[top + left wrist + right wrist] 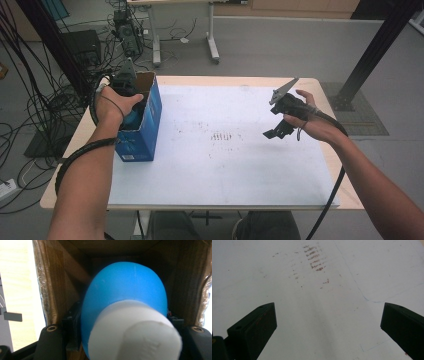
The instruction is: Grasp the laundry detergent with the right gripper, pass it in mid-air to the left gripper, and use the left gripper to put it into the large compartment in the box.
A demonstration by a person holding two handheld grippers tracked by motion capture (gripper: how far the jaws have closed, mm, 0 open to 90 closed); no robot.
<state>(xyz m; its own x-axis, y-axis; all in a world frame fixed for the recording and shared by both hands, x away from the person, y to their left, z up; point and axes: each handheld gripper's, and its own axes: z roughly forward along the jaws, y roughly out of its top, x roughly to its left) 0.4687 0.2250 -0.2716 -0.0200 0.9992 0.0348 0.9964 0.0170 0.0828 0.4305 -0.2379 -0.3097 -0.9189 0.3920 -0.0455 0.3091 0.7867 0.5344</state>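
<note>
A blue rounded object [125, 282] with a white cylindrical end [135, 337] sits between the jaws of my left gripper [123, 323], which is shut on it. Brown cardboard walls surround the object on all sides. From above, my left gripper [134, 106] reaches down into an open-topped blue cardboard box [147, 127] at the table's left edge, and a bit of the blue object [132, 119] shows inside. My right gripper [274, 131] hovers over the right side of the table, open, with nothing between its jaws. My right gripper [328, 312] looks down on bare white sheet.
A white sheet [225, 170] covers most of the wooden table, with faint brown smudges [222, 136] near its middle. Loose cables [30, 105] lie on the floor at the left. A desk's legs [212, 45] stand behind the table, and a black post [375, 50] rises at the right.
</note>
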